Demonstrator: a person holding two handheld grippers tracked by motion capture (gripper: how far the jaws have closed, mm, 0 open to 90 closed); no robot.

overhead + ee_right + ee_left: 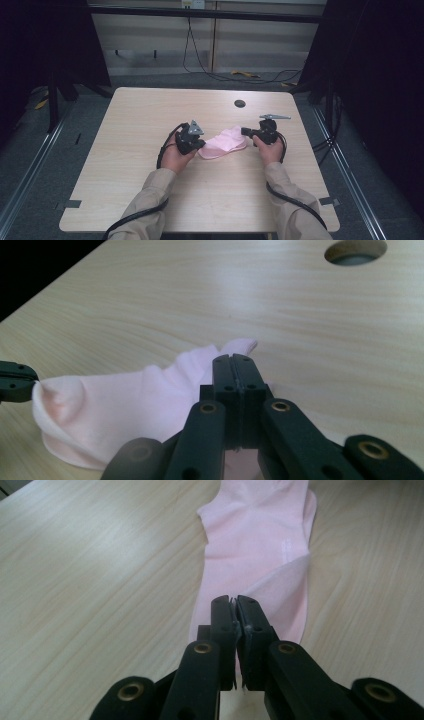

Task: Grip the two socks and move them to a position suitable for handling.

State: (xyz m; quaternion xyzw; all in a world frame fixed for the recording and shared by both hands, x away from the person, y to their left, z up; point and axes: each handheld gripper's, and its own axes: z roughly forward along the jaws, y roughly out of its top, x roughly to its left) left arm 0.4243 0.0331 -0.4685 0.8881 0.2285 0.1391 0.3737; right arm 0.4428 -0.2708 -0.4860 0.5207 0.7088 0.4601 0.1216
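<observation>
Holding a pink sock (223,142) by its two ends, I keep it stretched between my hands just above the middle of the tabletop (150,115), probably so it lies flat and can be folded or laid out neatly. My left tongs (235,600) are closed tight, pinching one end of the fabric; my right tongs (233,359) are likewise clamped shut on the opposite end. Between them the sock sags in soft folds, its lower edge touching the wood. Farther off, a round cable hole (240,103) sits in the tabletop.
</observation>
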